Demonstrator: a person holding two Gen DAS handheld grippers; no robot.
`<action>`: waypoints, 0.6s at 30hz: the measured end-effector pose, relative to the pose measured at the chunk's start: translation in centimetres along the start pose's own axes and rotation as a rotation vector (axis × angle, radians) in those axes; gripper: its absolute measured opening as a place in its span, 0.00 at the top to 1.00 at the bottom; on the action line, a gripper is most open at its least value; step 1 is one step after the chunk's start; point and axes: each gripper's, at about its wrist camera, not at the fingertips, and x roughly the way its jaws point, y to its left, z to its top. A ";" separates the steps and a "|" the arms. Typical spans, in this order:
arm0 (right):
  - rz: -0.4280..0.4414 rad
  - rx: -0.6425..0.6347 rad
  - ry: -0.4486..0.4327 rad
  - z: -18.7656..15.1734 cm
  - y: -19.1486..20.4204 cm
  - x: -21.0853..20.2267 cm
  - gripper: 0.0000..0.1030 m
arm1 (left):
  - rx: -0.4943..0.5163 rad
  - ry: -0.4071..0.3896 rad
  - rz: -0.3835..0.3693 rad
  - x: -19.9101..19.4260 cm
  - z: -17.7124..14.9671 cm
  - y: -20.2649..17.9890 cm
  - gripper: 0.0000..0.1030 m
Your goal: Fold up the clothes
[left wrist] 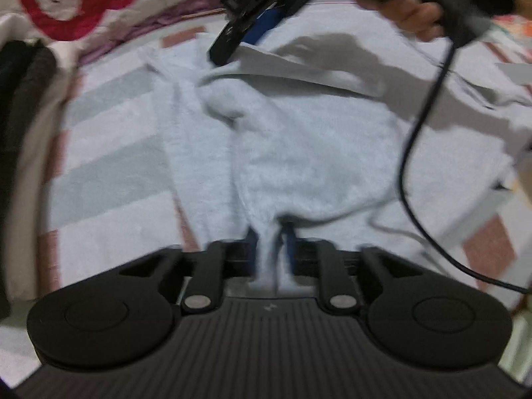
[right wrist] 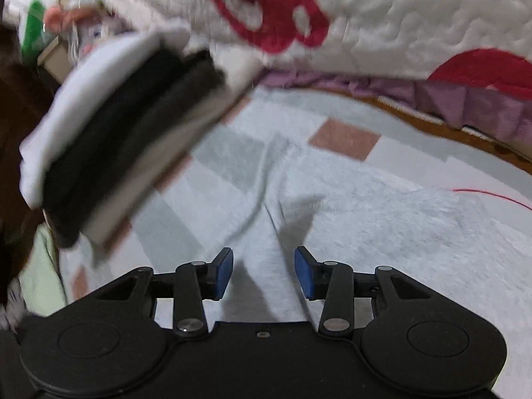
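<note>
A pale grey fleecy garment [left wrist: 316, 153] lies spread on a checked sheet [left wrist: 109, 139], one flap folded over near its far edge. My left gripper [left wrist: 269, 236] is shut on a bunched edge of it, and the cloth runs up between the blue pads. In the left wrist view my right gripper [left wrist: 221, 51], held by a hand [left wrist: 415, 13], points down at the folded flap. In its own view the right gripper [right wrist: 264, 269] stands open above the garment [right wrist: 365, 232], with nothing between its blue pads [right wrist: 222, 272].
A stack of folded black and white clothes [right wrist: 126, 139] sits at the left, also visible at the left edge as the stack [left wrist: 20, 99]. A white quilt with red shapes [right wrist: 399, 33] lies beyond the sheet. A black cable [left wrist: 409, 153] hangs across the garment's right side.
</note>
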 end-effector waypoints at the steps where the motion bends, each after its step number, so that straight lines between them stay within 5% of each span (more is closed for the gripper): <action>1: 0.041 0.004 -0.010 0.2 -0.3 0.0 0.95 | 0.021 -0.003 0.000 -0.1 -0.3 0.2 0.96; 6: 0.158 0.072 -0.083 2.0 -2.9 -0.2 0.96 | -0.043 -0.007 -0.029 -0.6 -1.5 1.6 0.97; 13: 0.050 0.082 -0.124 4.2 -5.3 0.8 0.98 | -0.033 0.002 -0.005 -0.8 -1.5 1.2 0.97; 15: 0.007 0.091 -0.159 4.2 -5.3 0.2 0.95 | -0.033 0.003 -0.001 -0.9 -1.5 1.0 0.97; 18: 0.068 0.117 -0.169 1.9 -4.8 -1.8 0.81 | -0.022 0.004 0.013 -1.0 -1.5 1.3 0.93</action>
